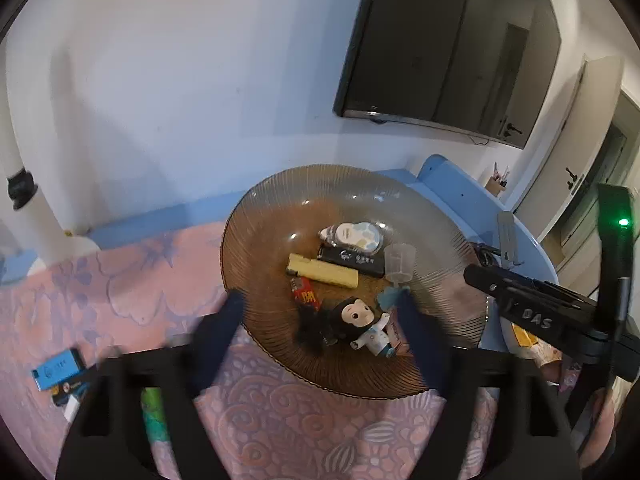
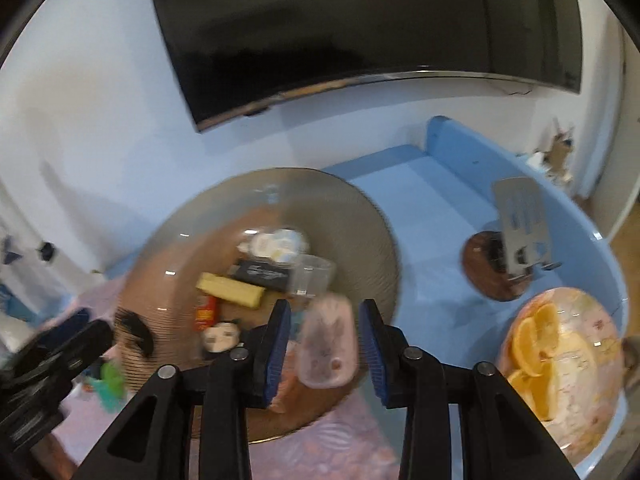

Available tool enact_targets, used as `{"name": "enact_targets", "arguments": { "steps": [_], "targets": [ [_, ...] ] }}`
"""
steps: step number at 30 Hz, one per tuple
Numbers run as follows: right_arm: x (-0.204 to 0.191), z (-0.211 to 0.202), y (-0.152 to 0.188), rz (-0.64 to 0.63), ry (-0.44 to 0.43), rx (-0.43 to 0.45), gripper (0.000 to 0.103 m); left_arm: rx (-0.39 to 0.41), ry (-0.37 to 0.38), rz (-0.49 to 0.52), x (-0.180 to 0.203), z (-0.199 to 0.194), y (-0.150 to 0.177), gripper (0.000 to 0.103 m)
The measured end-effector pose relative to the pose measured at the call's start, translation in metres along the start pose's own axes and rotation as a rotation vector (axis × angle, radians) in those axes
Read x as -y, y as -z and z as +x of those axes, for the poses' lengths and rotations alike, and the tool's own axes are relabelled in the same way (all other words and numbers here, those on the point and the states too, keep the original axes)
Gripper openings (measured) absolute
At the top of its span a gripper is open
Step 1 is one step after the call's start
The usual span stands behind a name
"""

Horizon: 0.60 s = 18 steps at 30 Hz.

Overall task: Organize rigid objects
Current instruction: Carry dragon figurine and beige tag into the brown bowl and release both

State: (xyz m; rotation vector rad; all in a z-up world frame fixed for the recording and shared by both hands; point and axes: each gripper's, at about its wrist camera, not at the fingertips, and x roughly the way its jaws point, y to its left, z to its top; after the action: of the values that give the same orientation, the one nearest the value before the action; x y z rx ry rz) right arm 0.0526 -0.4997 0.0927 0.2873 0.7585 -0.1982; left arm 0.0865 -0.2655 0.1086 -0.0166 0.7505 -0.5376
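A ribbed brown glass plate [image 1: 280,216] on the table holds a yellow lighter [image 1: 322,271], a black lighter [image 1: 351,260], a red lighter [image 1: 306,294], a doll figure [image 1: 362,324], a small clear cup [image 1: 399,262] and a white packet [image 1: 354,235]. My left gripper [image 1: 320,312] is open over the plate's near rim, its fingers either side of the doll. My right gripper [image 2: 325,312] is open above the same plate [image 2: 360,216]. A small pink translucent case [image 2: 326,346] lies between its fingers, apart from both pads.
A blue box [image 1: 58,370] and a green item [image 1: 154,412] lie on the pink cloth at left. A plate of orange slices [image 2: 560,356] and a metal stand [image 2: 520,224] on a brown coaster sit on the blue table at right. A television hangs on the wall behind.
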Motion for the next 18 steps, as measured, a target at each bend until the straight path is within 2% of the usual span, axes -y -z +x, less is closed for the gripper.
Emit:
{"name": "enact_targets", "arguments": {
  "steps": [3, 8, 11, 13, 15, 16, 18],
  "targets": [
    [0.013, -0.004, 0.005, 0.042, -0.047, -0.006, 0.051, 0.037, -0.009, 0.016, -0.007, -0.016, 0.003, 0.083],
    [0.008, -0.028, 0.018, 0.083, -0.151, -0.02, 0.053, 0.102, -0.067, -0.015, -0.033, -0.064, 0.01, 0.083],
    [-0.02, -0.053, 0.026, 0.034, -0.207, 0.001, 0.053, 0.158, -0.153, -0.011, -0.047, -0.101, 0.021, 0.083],
    [-0.049, -0.069, 0.034, -0.048, -0.226, 0.026, 0.055, 0.197, -0.236, 0.028, -0.05, -0.128, 0.035, 0.095],
    [-0.083, -0.084, 0.048, -0.135, -0.253, 0.041, 0.064, 0.228, -0.305, 0.042, -0.058, -0.151, 0.055, 0.102],
    [-0.096, -0.089, 0.057, -0.165, -0.268, 0.045, 0.069, 0.237, -0.316, 0.033, -0.064, -0.158, 0.063, 0.102],
    [-0.128, -0.092, 0.079, -0.239, -0.289, 0.044, 0.069, 0.214, -0.326, -0.001, -0.082, -0.167, 0.082, 0.102]
  ]
}}
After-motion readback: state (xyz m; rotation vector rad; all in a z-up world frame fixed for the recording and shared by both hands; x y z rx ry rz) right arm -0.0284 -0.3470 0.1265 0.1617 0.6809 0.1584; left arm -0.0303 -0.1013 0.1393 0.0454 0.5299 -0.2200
